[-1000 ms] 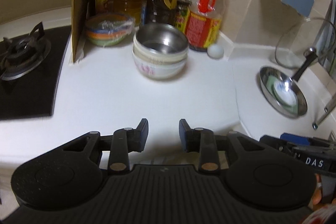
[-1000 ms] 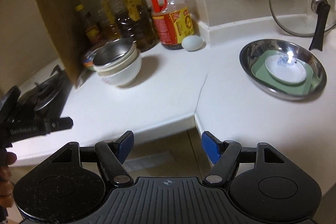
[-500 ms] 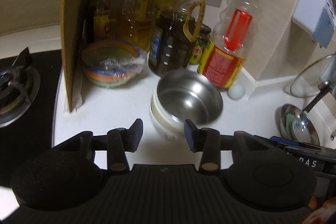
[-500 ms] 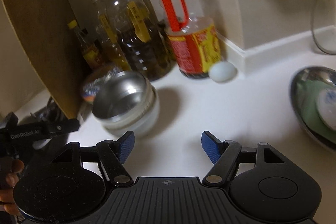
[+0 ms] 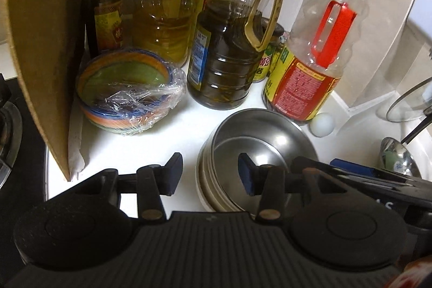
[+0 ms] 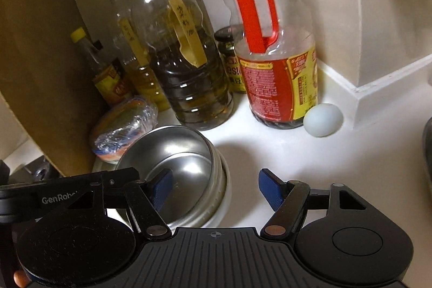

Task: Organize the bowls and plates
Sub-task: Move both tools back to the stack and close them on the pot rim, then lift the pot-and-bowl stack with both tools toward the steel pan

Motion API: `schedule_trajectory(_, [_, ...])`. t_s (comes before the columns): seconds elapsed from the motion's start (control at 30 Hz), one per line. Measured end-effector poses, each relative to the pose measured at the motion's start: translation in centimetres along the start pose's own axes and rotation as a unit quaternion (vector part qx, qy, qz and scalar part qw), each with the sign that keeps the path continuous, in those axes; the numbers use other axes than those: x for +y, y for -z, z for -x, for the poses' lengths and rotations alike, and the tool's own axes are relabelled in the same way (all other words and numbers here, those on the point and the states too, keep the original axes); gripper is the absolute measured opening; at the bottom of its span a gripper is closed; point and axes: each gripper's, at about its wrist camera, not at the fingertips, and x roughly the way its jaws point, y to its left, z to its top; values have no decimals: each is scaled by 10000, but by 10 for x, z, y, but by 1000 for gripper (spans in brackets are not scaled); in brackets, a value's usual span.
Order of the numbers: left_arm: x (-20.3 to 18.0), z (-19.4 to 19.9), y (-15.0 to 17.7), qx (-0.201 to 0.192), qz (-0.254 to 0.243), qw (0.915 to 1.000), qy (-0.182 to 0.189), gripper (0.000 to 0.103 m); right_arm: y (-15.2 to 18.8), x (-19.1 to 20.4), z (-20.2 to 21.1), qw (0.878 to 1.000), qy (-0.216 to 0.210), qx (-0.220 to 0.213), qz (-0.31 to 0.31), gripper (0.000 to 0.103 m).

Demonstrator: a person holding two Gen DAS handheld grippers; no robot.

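A steel bowl (image 5: 259,142) tops a stack of white bowls (image 5: 210,196) on the white counter, in front of the oil bottles. My left gripper (image 5: 210,176) is open and straddles the stack's left rim, one finger outside and one over the steel bowl's inside; the pads do not press. My right gripper (image 6: 216,190) is open wide across the right rim of the steel bowl (image 6: 178,163), its left finger inside and its right finger over the counter. Nothing is held.
Plastic-wrapped coloured bowls (image 5: 129,93) sit behind the stack beside a cardboard sheet (image 5: 40,45). Oil bottles (image 5: 226,53) line the wall close behind. An egg (image 6: 322,119) lies by the red-handled bottle (image 6: 278,82). A gas stove (image 5: 10,126) is left, a steel pan (image 5: 397,158) right.
Both grippers have come forward across the counter to the bowl stack, which now lies between their fingers. The left jaws have spread a little wider.
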Motion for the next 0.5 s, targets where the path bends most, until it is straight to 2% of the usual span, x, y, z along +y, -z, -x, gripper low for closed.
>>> schedule_trajectory(0.07, [1, -6, 0, 40, -52, 10000, -7, 40, -2, 1, -8, 10000, 32, 47, -27, 63])
schedule_trajectory(0.5, [12, -25, -1, 297, -141, 9992, 237, 33, -1, 2, -35, 9991, 239, 293, -199, 34])
